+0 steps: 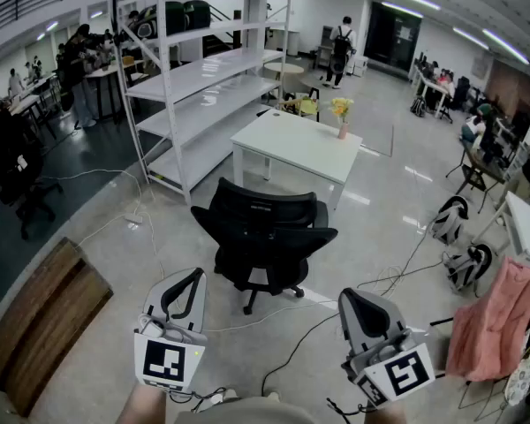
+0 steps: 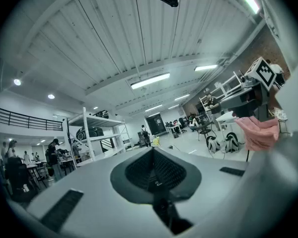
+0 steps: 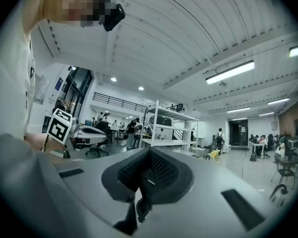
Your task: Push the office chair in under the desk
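Observation:
The black office chair (image 1: 265,232) stands on its wheeled base on the grey floor, a short way in front of the white desk (image 1: 291,148) and not under it. On the desk's far right corner is a vase of yellow flowers (image 1: 341,113). My left gripper (image 1: 194,276) is held low at the chair's near left, shut and empty. At the chair's near right, my right gripper (image 1: 349,297) is also shut with nothing in it. Both stay clear of the chair. In the gripper views the left gripper (image 2: 154,170) and right gripper (image 3: 149,170) point level into the hall.
A tall white shelving rack (image 1: 203,78) stands left of the desk. Wooden boards (image 1: 44,316) lie at the near left. Cables (image 1: 291,347) cross the floor by the chair's base. A pink cloth (image 1: 495,316) and backpacks (image 1: 450,221) are at the right. People stand far off.

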Demonstrator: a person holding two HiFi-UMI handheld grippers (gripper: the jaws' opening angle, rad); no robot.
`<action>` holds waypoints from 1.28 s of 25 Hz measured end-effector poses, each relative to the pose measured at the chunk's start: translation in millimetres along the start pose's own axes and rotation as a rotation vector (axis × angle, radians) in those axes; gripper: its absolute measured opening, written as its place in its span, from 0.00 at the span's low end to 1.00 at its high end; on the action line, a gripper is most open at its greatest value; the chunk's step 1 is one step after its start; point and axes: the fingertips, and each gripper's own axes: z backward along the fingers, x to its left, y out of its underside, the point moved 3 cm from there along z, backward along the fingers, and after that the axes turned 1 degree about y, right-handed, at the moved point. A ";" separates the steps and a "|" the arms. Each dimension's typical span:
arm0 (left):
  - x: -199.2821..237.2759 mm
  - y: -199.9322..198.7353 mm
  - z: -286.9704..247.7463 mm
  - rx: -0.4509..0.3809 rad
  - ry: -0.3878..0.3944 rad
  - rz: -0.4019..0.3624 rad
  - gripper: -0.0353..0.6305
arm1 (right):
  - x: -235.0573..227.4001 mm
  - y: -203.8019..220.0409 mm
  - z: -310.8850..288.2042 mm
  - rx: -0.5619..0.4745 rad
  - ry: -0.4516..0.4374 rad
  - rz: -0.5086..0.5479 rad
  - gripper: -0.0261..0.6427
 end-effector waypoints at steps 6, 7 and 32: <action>-10.6 0.8 0.4 0.004 -0.013 0.028 0.06 | -4.3 5.0 5.2 -0.013 -0.015 -0.018 0.05; -12.9 0.1 0.6 0.005 -0.012 0.024 0.06 | -5.3 6.0 7.1 -0.010 -0.018 -0.017 0.05; -53.6 2.7 -6.1 0.111 -0.118 -0.034 0.06 | -47.6 54.9 24.4 0.061 -0.117 0.000 0.05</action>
